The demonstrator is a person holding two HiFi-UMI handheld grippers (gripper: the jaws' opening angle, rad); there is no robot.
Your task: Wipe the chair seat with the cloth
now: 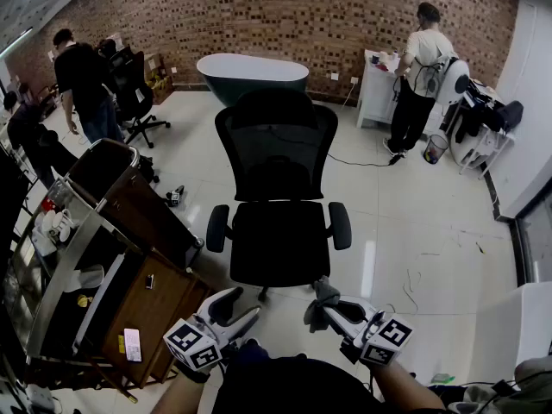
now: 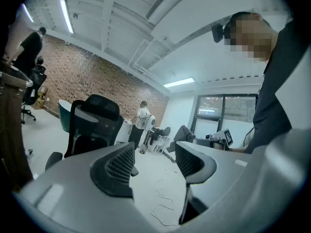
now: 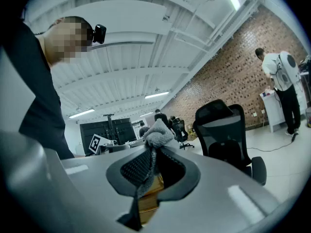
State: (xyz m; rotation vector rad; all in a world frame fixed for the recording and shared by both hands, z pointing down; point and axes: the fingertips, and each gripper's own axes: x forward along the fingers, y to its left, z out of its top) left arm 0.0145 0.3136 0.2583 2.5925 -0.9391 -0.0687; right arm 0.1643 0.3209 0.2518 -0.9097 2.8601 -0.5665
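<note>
Lighting is bright and even in all three views, supplied by ceiling strip lights (image 2: 65, 16). The glossy white floor (image 1: 366, 270) shows pale reflected streaks and only a soft shadow under the office chair (image 1: 278, 231). Heavy fisheye distortion bows the brick wall (image 1: 259, 15) and blackens the corners, and the near grey bodies of the left gripper (image 2: 154, 154) and right gripper (image 3: 154, 152) are soft, out of focus.

the chair (image 1: 278, 231) is black with a mesh back, the cloth (image 1: 325, 292) grey, the brick wall (image 1: 259, 15) red-brown, the floor (image 1: 414, 222) probably white tile; left gripper (image 1: 241, 307) and right gripper (image 1: 323, 309) bear black-and-white square markers.
</note>
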